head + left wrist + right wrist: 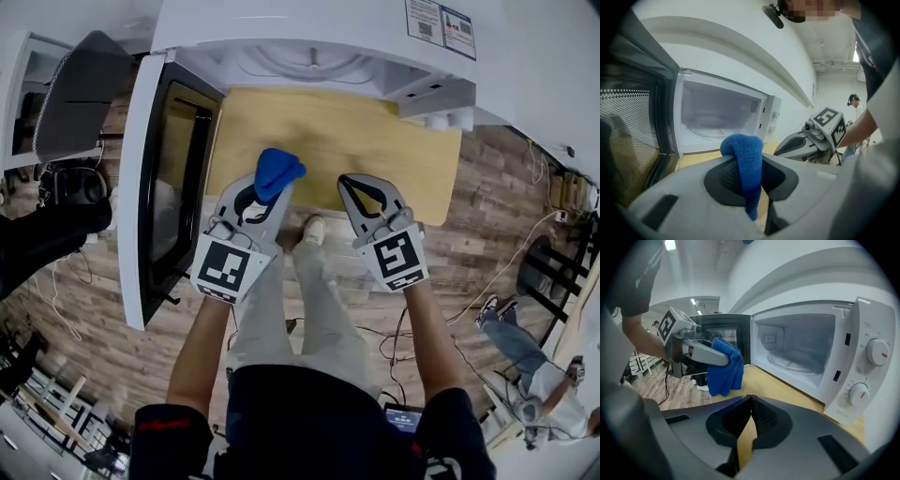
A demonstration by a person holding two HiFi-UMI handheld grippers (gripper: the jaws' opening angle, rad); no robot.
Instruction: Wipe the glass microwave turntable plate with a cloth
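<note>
A white microwave (309, 37) stands with its door (169, 178) swung open to the left. Inside it lies the glass turntable plate (794, 363), also seen as the plate (712, 129) in the left gripper view. My left gripper (265, 192) is shut on a blue cloth (277, 172), which bulges above the jaws and hangs below them as the cloth (744, 164). My right gripper (349, 187) is shut with nothing in it; its tips (751, 399) meet. Both hover over the wooden table in front of the microwave, apart from it.
The wooden tabletop (328, 141) stretches between the grippers and the microwave. Control knobs (876, 352) sit on the microwave's right panel. Cables (412, 328) lie on the wood floor, and another person (544, 375) is at the lower right.
</note>
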